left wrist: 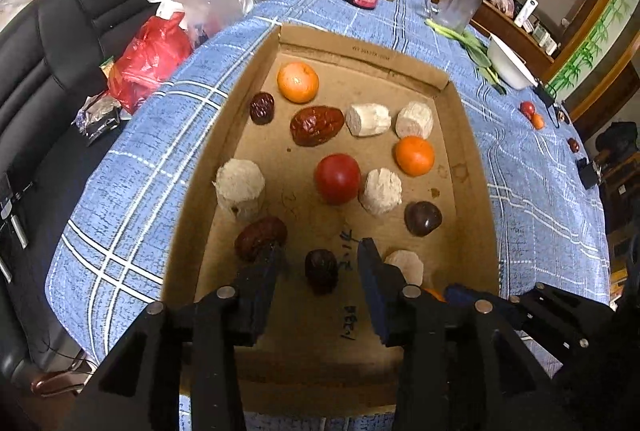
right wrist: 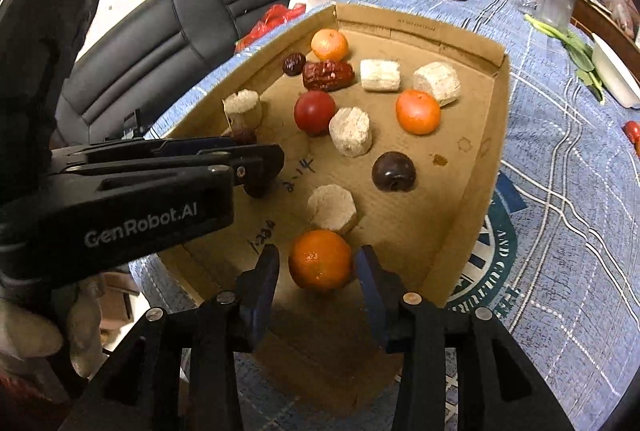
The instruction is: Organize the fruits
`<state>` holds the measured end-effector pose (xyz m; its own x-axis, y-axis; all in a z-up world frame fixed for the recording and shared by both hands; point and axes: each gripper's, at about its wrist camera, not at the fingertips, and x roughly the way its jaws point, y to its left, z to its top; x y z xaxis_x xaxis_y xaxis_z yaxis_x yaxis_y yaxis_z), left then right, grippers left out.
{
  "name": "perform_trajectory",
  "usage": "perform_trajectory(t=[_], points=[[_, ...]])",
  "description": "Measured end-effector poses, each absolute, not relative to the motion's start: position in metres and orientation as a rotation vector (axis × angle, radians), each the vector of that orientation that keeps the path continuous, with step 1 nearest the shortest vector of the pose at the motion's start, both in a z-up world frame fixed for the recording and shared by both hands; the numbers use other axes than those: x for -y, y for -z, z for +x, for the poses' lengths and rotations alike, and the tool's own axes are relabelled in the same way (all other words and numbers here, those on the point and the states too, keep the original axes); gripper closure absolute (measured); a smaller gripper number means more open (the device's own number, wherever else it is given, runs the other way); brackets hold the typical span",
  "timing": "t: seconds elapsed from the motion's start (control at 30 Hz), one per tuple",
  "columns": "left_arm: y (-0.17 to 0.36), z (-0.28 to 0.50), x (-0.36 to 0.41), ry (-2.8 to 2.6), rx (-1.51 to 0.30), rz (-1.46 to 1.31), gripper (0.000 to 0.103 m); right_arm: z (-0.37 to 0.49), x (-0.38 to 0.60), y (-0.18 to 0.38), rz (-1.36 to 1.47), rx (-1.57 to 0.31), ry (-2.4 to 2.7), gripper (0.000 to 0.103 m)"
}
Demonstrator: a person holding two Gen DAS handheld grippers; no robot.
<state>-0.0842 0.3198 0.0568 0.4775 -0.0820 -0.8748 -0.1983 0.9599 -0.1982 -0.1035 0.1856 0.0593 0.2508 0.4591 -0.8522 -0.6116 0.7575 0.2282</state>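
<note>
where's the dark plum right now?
The dark plum lies in the cardboard box, toward its right wall in the right wrist view, between the orange farther in and the pale chunk nearer the camera.

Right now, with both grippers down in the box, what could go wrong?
1. The right gripper has open jaws straddling the round orange tangerine; it could roll away as they close.
2. The left gripper straddles a dark wrinkled date, with another red-brown date against one finger; it may get knocked.
3. The grippers sit close; they could collide.

Both wrist cameras look steeply down, close over the cardboard box (left wrist: 256, 71). Both views share its fruit-strewn floor. The right view also catches the left gripper (right wrist: 260, 171) from the side.
</note>
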Motion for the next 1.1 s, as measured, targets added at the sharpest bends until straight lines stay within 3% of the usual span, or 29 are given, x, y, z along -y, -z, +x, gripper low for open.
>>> perform_trajectory(t=[0.17, 0.43, 0.7, 1.1], points=[[-0.086, -0.097, -0.315, -0.144, -0.994, -0.271, 0.061, -0.106, -0.161, -0.085, -0.115, -1.01, -0.688, 0.055], [-0.132, -0.13, -0.277, -0.301, -0.852, -0.165, 0.038, -0.108, -0.113, -0.103, -0.073, -0.979, -0.589, 0.043], [-0.155, -0.151, -0.244, -0.343, -0.788, -0.118, 0.032, -0.126, -0.08, -0.118, -0.082, -0.934, -0.585, 0.038], [-0.175, -0.177, -0.208, -0.342, -0.729, -0.091, 0.03, -0.157, -0.062, -0.129, -0.129, -0.871, -0.616, 0.033]])
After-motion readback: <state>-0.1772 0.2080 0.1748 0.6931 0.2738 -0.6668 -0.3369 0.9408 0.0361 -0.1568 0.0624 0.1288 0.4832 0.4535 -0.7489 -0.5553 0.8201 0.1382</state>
